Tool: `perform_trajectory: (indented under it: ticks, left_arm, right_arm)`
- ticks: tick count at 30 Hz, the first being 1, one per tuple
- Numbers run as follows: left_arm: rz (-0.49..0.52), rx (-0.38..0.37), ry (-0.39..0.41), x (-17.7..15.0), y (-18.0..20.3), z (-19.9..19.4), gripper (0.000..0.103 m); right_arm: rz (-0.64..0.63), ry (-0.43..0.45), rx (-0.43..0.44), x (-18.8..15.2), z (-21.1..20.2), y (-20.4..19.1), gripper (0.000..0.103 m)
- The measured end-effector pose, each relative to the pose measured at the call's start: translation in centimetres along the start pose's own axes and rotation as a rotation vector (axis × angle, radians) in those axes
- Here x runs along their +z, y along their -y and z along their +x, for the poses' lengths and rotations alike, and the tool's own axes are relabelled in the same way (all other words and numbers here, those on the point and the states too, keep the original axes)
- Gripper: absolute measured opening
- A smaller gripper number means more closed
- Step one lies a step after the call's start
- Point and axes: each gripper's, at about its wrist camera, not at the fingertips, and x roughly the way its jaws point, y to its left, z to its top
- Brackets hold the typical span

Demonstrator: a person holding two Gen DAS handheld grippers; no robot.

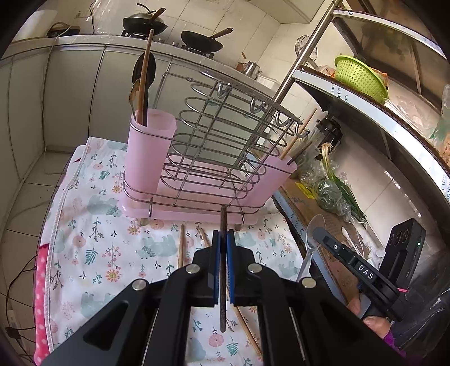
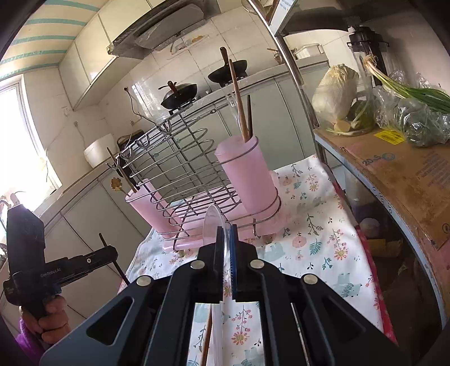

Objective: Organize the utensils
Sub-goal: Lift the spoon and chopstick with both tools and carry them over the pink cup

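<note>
My left gripper [image 1: 223,235] is shut on a dark chopstick [image 1: 223,281] that stands nearly upright between its blue pads, above the floral cloth [image 1: 98,225]. My right gripper [image 2: 225,229] is shut on a clear plastic spoon [image 2: 212,222], bowl up. Both are just in front of the wire utensil rack [image 1: 219,140]. One pink cup [image 1: 149,152] holds wooden utensils and spoons; the other pink cup [image 1: 278,174] holds chopsticks. Two light wooden chopsticks [image 1: 180,247] lie on the cloth under my left gripper. The left wrist view also shows the clear spoon [image 1: 310,242] at right.
A metal shelf stands to the right with a green basket [image 1: 360,76], bagged greens [image 1: 334,191], a cabbage [image 2: 334,90] and a cardboard box [image 2: 399,180]. Two woks [image 1: 144,24] sit on the stove behind the rack. Cables run along the floor at left.
</note>
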Motion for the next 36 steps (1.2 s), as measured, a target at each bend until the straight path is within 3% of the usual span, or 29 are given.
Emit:
perform_trajectory:
  ticks: [20,28,36]
  left_arm:
    - [-0.011,0.024,0.097,2.3,-0.6,-2.9,0.004]
    - [-0.005,0.039,0.143,3.4,-0.7,-4.2,0.004]
    - [-0.008,0.043,0.194,5.3,-1.1,-5.2,0.004]
  right_arm:
    - [0.015,0.032,0.008,1.4,-1.0,0.0,0.004]
    - [0.066,0.054,0.044,3.2,-1.6,0.7,0.004]
    - [0.037,0.114,0.04,5.8,-2.1,0.0,0.004]
